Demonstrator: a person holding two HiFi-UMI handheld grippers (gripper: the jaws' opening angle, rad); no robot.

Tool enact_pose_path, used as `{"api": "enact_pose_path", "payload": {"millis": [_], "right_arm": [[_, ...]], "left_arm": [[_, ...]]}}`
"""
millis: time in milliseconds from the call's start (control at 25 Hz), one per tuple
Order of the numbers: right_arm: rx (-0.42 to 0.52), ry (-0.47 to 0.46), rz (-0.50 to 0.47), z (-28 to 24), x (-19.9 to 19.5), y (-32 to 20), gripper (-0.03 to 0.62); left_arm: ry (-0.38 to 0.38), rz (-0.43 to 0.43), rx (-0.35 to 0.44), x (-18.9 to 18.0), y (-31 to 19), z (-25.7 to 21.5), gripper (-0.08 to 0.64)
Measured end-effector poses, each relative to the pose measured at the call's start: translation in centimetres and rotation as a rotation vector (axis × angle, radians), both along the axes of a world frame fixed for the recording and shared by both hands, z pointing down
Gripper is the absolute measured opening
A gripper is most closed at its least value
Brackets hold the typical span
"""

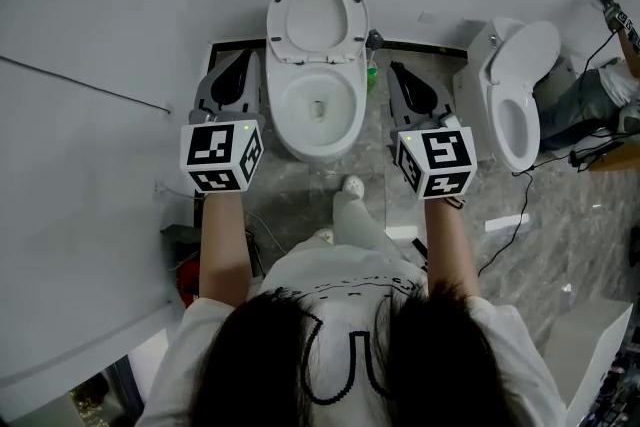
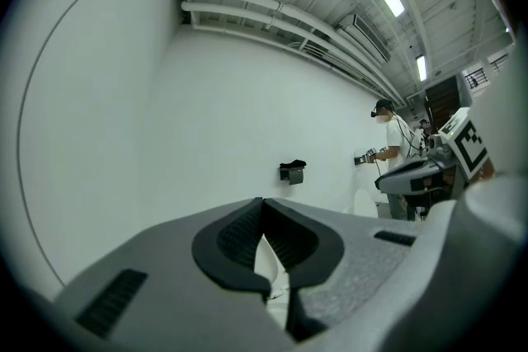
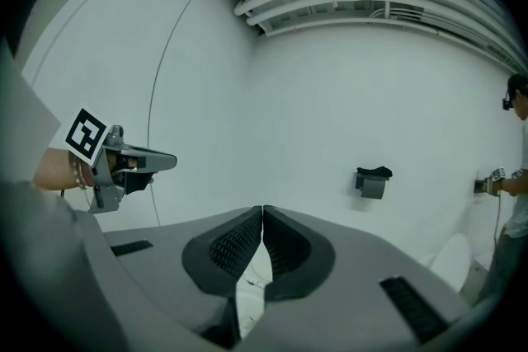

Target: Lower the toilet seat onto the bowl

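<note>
A white toilet stands in the middle of the head view. Its seat [image 1: 352,18] is raised and leans back toward the wall, and the bowl [image 1: 286,107] below it lies uncovered. My left gripper [image 1: 243,60] hovers just left of the bowl, shut with nothing in it. Just right of the bowl is my right gripper [image 1: 396,69], which is shut and holds nothing. In the left gripper view the jaws [image 2: 262,202] meet against the bare white wall. The right gripper view shows its jaws [image 3: 262,211] closed the same way. Neither gripper touches the seat.
A second white toilet [image 1: 515,95] stands to the right, with another person [image 1: 598,93] and cables [image 1: 510,225] on the floor beside it. A paper holder [image 3: 373,181] hangs on the wall. A white partition wall [image 1: 90,215] runs along the left. My own feet [image 1: 350,187] stand before the bowl.
</note>
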State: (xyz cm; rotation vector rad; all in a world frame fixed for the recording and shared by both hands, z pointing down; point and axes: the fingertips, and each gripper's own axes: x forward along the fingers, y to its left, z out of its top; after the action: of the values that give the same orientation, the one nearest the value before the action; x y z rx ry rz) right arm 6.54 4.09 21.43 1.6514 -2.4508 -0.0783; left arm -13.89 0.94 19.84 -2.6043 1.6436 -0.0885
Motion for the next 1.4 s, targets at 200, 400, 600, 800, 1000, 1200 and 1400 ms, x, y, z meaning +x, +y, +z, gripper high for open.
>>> {"api": "enact_pose_path", "payload": {"millis": [200, 400, 600, 800, 1000, 1200, 1400], "right_arm": [[-0.012, -0.007, 0.012, 0.8, 1.4, -2.7, 0.029], [-0.017, -0.015, 0.005, 1.2, 2.6, -7.3, 0.029], [-0.013, -0.019, -0.017, 1.6, 3.6, -12.4, 0.029], [-0.043, -0.008, -0.034, 2.6, 4.2, -17.6, 0.029], [-0.065, -0.022, -0.062, 3.5, 5.4, -22.1, 0.031], [-0.094, -0.035, -0.086, 4.5, 6.5, -26.3, 0.032], [-0.111, -0.039, -0.101, 5.4, 7.3, -29.8, 0.035]], "left_arm": [[-0.018, -0.001, -0.007, 0.9, -2.4, 0.7, 0.009], [-0.031, -0.025, -0.028, 1.6, -6.3, 1.6, 0.009], [-0.043, -0.044, -0.055, 2.6, -11.1, 2.7, 0.009], [-0.04, -0.083, -0.09, 3.1, -16.0, 3.9, 0.009], [-0.041, -0.14, -0.131, 3.6, -20.4, 5.4, 0.009], [-0.041, -0.174, -0.167, 4.3, -24.0, 6.5, 0.009], [-0.033, -0.163, -0.203, 5.2, -26.7, 7.4, 0.058]]}}
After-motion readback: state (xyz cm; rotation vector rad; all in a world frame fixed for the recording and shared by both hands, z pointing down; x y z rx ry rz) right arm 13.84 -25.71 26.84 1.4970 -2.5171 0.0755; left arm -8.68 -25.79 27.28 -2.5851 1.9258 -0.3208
